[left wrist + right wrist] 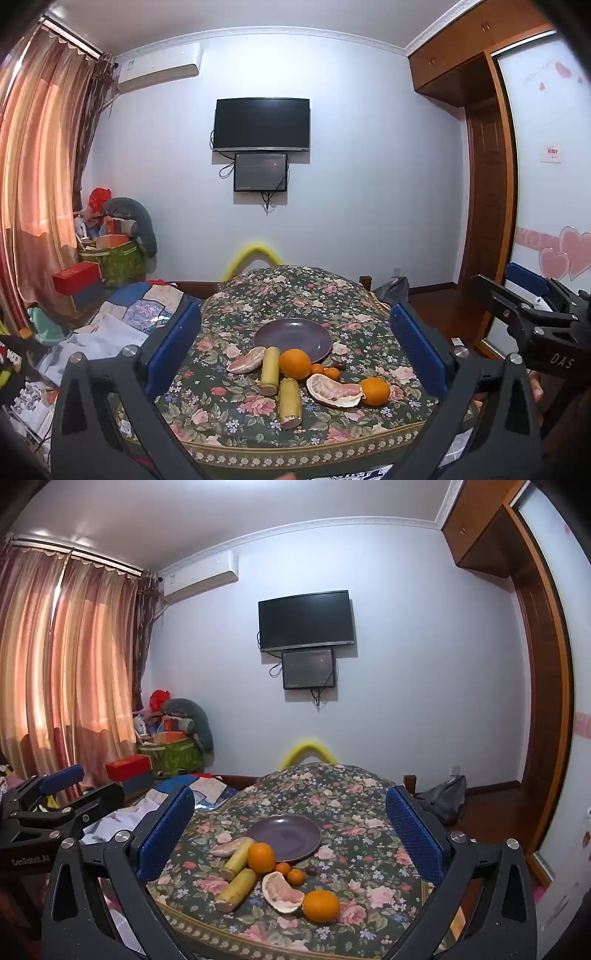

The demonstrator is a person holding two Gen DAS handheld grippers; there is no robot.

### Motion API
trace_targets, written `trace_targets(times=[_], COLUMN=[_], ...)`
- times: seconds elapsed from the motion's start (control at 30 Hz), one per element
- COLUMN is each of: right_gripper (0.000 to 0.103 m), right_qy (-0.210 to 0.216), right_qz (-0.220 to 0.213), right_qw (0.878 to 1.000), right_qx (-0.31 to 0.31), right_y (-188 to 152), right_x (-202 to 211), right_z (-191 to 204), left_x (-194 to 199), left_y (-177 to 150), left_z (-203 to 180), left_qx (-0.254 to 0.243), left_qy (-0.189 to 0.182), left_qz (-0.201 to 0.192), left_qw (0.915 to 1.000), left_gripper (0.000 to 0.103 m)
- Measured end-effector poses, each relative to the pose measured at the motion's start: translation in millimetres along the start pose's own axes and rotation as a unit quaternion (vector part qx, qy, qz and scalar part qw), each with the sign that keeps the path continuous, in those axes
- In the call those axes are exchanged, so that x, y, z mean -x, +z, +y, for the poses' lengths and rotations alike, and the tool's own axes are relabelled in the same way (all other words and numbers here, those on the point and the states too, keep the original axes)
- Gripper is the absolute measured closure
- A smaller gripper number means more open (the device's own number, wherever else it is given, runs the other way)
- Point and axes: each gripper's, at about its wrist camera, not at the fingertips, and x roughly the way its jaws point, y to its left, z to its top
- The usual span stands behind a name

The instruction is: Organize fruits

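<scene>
Nothing has been plated yet: the purple plate (pixel 291 334) sits bare, every fruit (pixel 294 363) remains on the floral cloth (pixel 236 413), and both the left gripper (pixel 295 339) and the right gripper (pixel 290 834) are held wide apart, unloaded.

Left gripper (pixel 295 343) and right gripper (pixel 290 834) hover level, jaws spread wide.

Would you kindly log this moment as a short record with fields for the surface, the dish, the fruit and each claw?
surface: floral cloth covering a raised surface
dish: purple plate, nothing on it
large oranges: one touching the plate's near rim, one nearest the camera
small oranges: two by the plate
pomelo pieces: one beside the near orange, one left of the plate
cane sticks: two, lying on the cloth
left claw: open, holding nothing
right claw: open, holding nothing
</scene>
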Motion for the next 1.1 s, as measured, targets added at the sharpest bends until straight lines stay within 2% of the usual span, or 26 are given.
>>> trace_targets(times=[1.1], right_gripper=[0.0], right_qy=[-0.005], right_qz=[-0.014], right_qw=[1.0], right_qx=[0.003], right_y=[2.3], right_x=[5.4], right_z=[4.2], left_x=[-6.2], left_y=[1.4], left_z=[2.9], left_qx=[0.005], left_qy=[-0.006], left_qz=[0.003], left_qw=[1.0], left_gripper=[0.0])
